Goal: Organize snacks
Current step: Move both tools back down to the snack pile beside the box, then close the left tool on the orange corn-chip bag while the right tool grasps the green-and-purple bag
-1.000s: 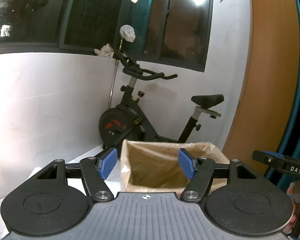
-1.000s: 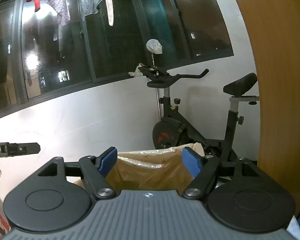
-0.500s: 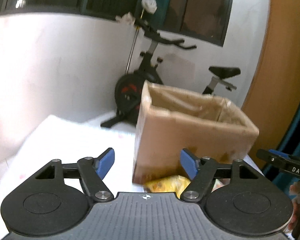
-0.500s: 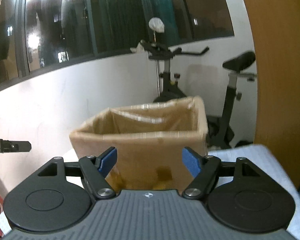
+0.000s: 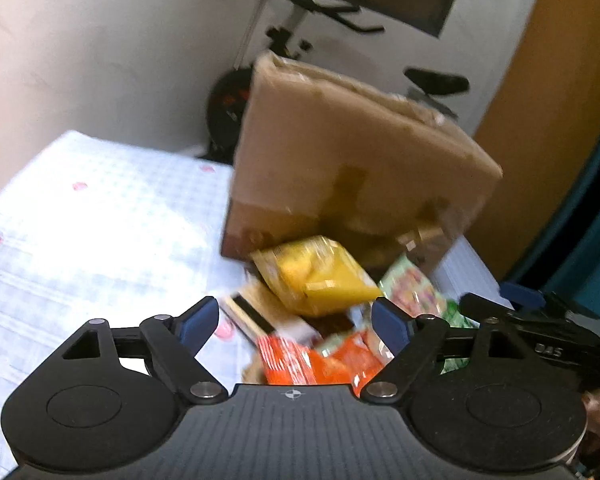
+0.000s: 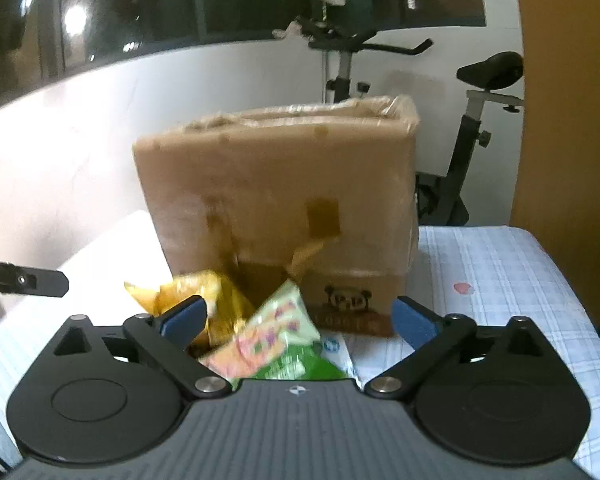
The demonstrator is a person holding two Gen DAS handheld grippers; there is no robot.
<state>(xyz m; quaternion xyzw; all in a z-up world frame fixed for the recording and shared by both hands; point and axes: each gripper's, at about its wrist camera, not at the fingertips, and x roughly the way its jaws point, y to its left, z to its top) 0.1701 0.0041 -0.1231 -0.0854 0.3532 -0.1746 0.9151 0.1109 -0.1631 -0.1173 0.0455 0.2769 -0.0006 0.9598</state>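
A tall cardboard box (image 5: 340, 160) (image 6: 276, 208) stands on a checked cloth. A heap of snack packets lies at its foot: a yellow bag (image 5: 316, 276) (image 6: 204, 292), an orange packet (image 5: 320, 364), a striped tan packet (image 5: 260, 316) and a green-and-pink packet (image 5: 412, 288) (image 6: 276, 340). My left gripper (image 5: 296, 320) hangs above the heap, its jaws opening, the pads touching nothing. My right gripper (image 6: 300, 320) is over the green-and-pink packet, jaws opening wide, pads apart from it. Each view shows the other gripper at its edge.
The checked cloth (image 5: 80, 240) (image 6: 500, 280) covers the table to the left and right of the box. An exercise bike (image 6: 460, 120) stands behind by a white wall. A brown wooden panel (image 5: 540, 120) rises at the right.
Both grippers have sunk and tipped downward, so the box now shows its side and the snack heap has come into view. Both pairs of jaws stand wider apart than before.
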